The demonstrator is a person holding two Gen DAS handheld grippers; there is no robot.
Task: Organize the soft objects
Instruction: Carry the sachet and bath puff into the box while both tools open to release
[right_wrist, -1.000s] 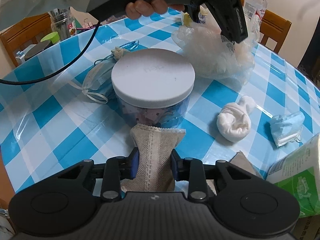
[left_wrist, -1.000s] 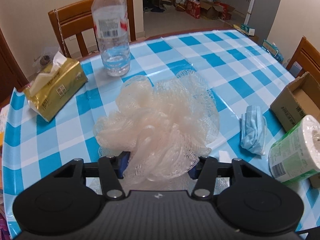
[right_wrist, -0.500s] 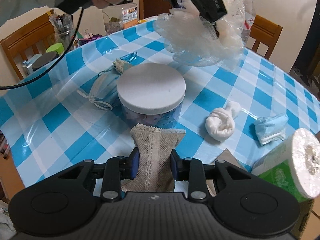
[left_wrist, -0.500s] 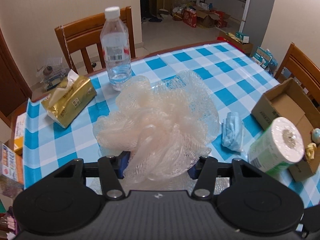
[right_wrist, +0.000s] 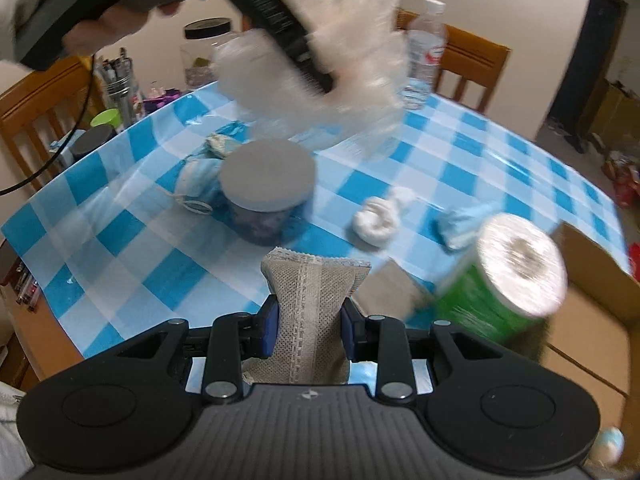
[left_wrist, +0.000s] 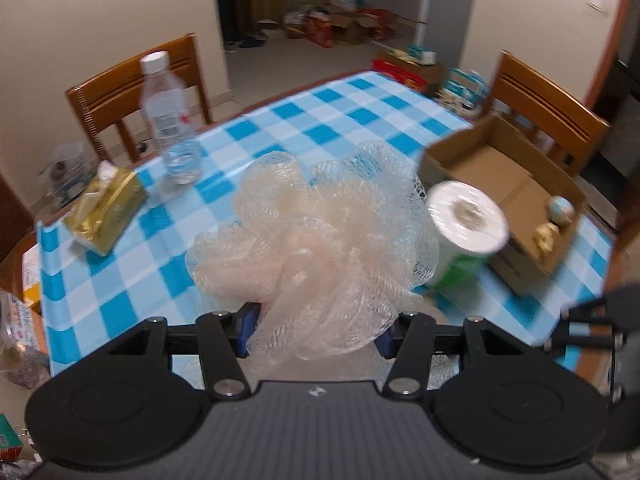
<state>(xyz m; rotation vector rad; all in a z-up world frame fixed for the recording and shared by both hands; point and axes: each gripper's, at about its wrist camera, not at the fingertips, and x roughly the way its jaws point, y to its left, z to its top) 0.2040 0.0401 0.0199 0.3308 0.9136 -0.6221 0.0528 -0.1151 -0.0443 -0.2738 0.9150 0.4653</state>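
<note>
1. Water bottle stands upper left on the checked tablecloth.
2. Gold tissue pack lies left.
3. White-lidded jar sits centre.
4. Wooden chair waits upper right.

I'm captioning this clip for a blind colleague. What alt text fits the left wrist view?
The left hand-held gripper grips a pale peach mesh bath pouf above a blue-and-white checked tablecloth. Behind it stand a water bottle, a gold tissue pack, a paper roll and an open cardboard box.
</note>
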